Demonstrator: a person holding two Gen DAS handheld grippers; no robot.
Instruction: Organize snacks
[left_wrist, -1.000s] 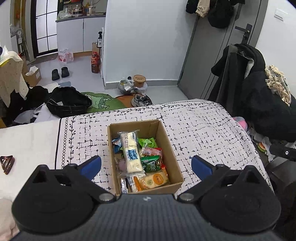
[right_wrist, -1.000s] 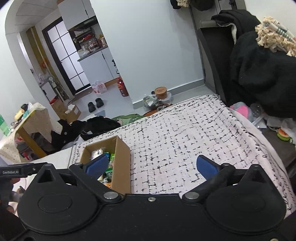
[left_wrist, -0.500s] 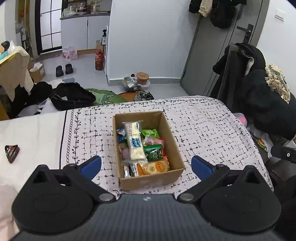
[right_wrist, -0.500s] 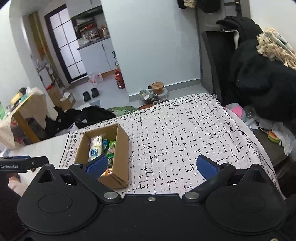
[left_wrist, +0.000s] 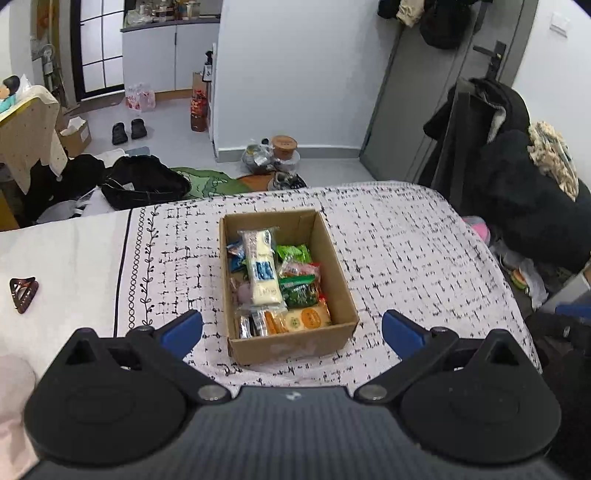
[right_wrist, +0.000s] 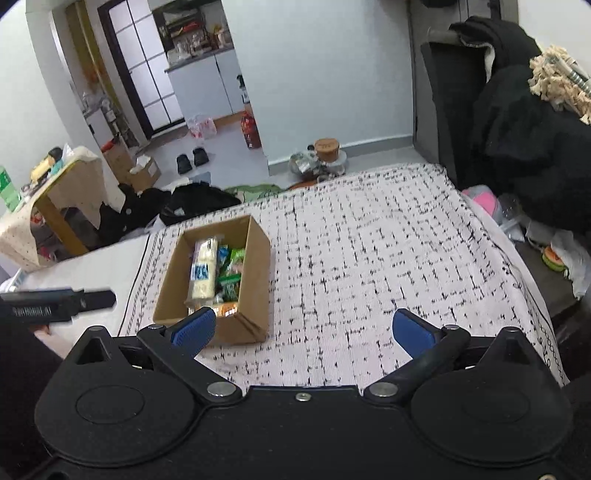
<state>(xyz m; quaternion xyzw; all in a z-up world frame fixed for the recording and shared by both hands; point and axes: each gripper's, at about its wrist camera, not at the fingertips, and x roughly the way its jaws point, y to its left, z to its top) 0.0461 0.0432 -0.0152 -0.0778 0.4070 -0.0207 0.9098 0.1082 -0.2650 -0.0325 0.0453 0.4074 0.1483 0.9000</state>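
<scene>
An open cardboard box (left_wrist: 341, 273) sits on a bed with a black-and-white patterned cover (left_wrist: 406, 258). It holds several snack packs: a long white pack with blue print (left_wrist: 262, 269), green packs (left_wrist: 298, 291) and an orange-labelled pack (left_wrist: 308, 318). My left gripper (left_wrist: 291, 330) is open and empty, above and just in front of the box. In the right wrist view the box (right_wrist: 255, 273) lies to the left. My right gripper (right_wrist: 303, 330) is open and empty over the bare cover, its left fingertip (right_wrist: 194, 328) in front of the box's near corner.
A brown hair claw (left_wrist: 23, 293) lies on the white sheet at left. A chair piled with dark coats (left_wrist: 517, 177) stands right of the bed. Bags, shoes and clutter cover the floor (left_wrist: 147, 181) beyond the far edge. The other gripper (right_wrist: 55, 304) shows at left.
Both grippers have drawn back and up from the box, so more of the box and bed shows. Both stayed open and empty. The box has not moved.
</scene>
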